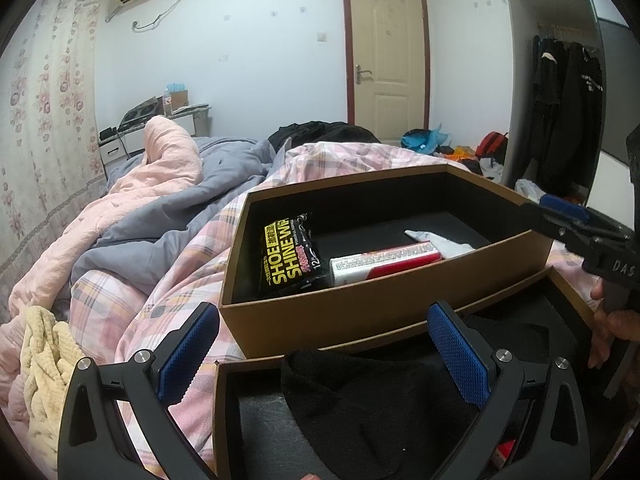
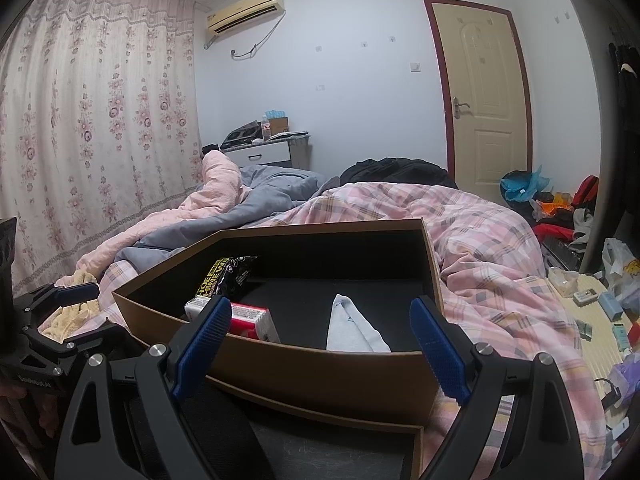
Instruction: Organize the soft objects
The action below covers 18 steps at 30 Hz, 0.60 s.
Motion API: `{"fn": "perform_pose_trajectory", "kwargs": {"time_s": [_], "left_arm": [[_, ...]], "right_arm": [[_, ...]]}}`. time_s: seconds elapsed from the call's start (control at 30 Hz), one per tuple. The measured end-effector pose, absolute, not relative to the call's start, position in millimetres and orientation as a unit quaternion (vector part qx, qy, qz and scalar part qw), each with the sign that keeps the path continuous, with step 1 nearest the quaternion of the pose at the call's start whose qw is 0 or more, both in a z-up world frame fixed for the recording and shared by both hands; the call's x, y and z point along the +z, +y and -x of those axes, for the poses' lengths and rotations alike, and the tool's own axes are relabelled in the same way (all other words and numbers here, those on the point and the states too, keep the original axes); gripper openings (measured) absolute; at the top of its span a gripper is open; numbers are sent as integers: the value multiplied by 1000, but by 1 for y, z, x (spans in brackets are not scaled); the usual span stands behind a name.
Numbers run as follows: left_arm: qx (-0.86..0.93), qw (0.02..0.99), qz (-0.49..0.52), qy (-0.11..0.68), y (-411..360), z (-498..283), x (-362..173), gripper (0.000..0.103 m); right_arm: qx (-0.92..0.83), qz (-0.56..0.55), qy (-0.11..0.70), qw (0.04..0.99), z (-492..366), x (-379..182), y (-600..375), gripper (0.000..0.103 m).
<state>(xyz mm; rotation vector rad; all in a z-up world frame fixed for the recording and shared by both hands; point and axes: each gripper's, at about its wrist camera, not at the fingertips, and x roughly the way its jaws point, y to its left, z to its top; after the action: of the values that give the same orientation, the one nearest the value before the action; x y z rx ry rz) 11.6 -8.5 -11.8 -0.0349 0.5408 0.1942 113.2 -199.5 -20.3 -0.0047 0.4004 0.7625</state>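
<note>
Two brown cardboard boxes lie on the bed. The far box [image 1: 380, 304] holds a black shoe-wipes pack [image 1: 286, 256], a red and white carton [image 1: 384, 266] and a pale grey sock [image 2: 352, 326]. A black cloth [image 1: 368, 400] lies in the near box [image 1: 228, 408]. My left gripper [image 1: 324, 356] hangs open above that cloth, holding nothing. My right gripper [image 2: 322, 346] is open and holds nothing, in front of the far box's near wall, with the sock seen between its blue pads [image 2: 204, 340]. A cream knitted cloth [image 1: 44, 364] lies on the quilt at the left.
The boxes rest on a pink plaid quilt [image 2: 500, 264], with a grey and pink duvet [image 1: 160, 208] bunched behind. Dark clothing [image 2: 396, 172] lies at the bed's far end. Bags and clutter [image 2: 560, 208] cover the floor by the door on the right.
</note>
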Motion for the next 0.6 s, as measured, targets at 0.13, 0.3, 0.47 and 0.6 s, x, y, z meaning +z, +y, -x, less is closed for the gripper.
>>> {"fn": "perform_pose_trajectory", "kwargs": {"time_s": [0.13,0.3,0.47,0.6], "left_arm": [[100,958,12,270,-7,-12,-14,103],[91,954,35,282,-7,-15,-10,103],[94,949,91,288,7,-16,-1,103],[90,942,111,304,10,-20,0,103]], "right_arm": [[376,-12,198,905,-114,-20,-201,90],[382,-27,202,901,-115,-20,-202,90],[383,-29,201,901,-114,-20,-201,90],[395,-67,203,894,-121,-20,-213,90]]}}
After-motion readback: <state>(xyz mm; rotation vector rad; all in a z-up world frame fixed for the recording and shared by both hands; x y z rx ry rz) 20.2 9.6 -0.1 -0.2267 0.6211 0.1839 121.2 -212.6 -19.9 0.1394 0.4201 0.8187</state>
